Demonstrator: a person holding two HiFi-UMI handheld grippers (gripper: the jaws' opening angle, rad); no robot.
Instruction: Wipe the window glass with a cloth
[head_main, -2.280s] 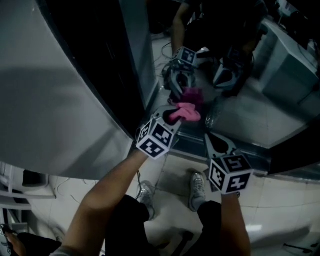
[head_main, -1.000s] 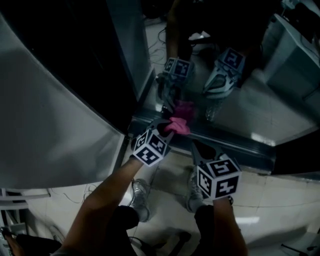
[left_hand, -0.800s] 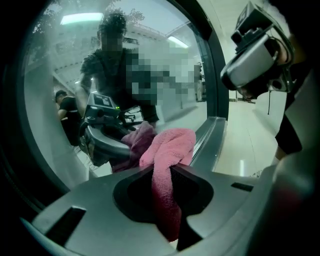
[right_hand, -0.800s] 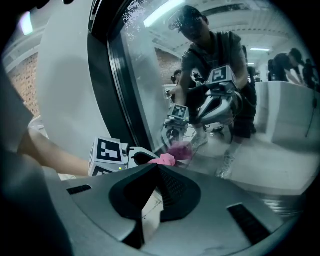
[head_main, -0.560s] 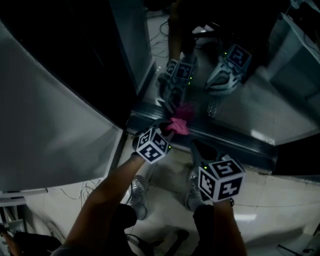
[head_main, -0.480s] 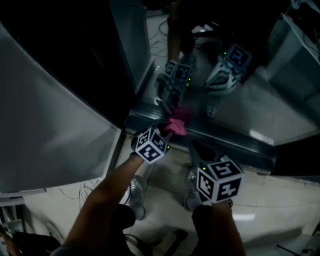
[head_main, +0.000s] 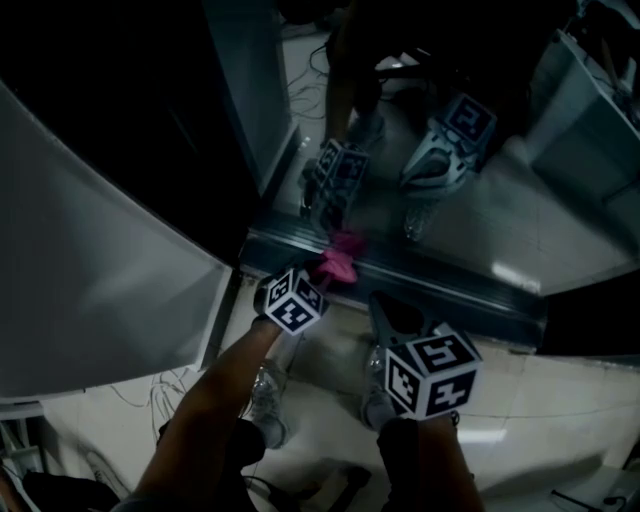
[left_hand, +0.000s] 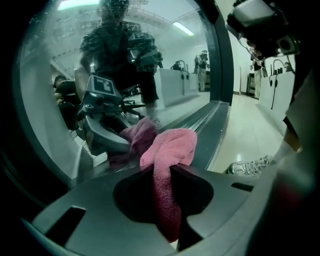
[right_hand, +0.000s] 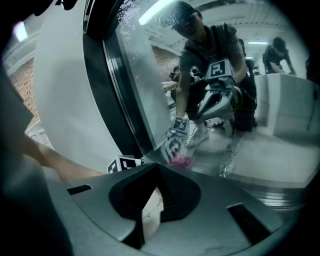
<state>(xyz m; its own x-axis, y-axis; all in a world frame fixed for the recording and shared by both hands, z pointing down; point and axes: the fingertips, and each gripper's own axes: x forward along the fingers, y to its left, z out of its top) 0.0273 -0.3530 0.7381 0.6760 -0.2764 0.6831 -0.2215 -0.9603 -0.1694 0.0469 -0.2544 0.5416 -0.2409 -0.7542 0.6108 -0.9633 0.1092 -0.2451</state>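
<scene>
A pink cloth (head_main: 338, 265) is pressed against the bottom edge of the window glass (head_main: 470, 215), just above the dark sill (head_main: 440, 285). My left gripper (head_main: 322, 272) is shut on it. In the left gripper view the cloth (left_hand: 169, 150) bulges out between the jaws and touches the glass (left_hand: 65, 75), which mirrors the gripper and the person. My right gripper (head_main: 379, 299) hangs lower right of the cloth, off the glass, shut with nothing in it. The right gripper view shows the right gripper (right_hand: 157, 169) pointed at the glass (right_hand: 150, 75), with the cloth (right_hand: 180, 161) small beyond it.
A pale wall panel (head_main: 90, 290) and a dark upright frame (head_main: 225, 110) border the window on the left. Below lies a tiled floor (head_main: 540, 400) with the person's shoes (head_main: 262, 395) and loose cables (head_main: 150, 385). White counters show as reflections (right_hand: 290, 110).
My left gripper has slid the cloth down and left along the glass to its bottom edge. The right gripper drifted slightly left and stayed shut.
</scene>
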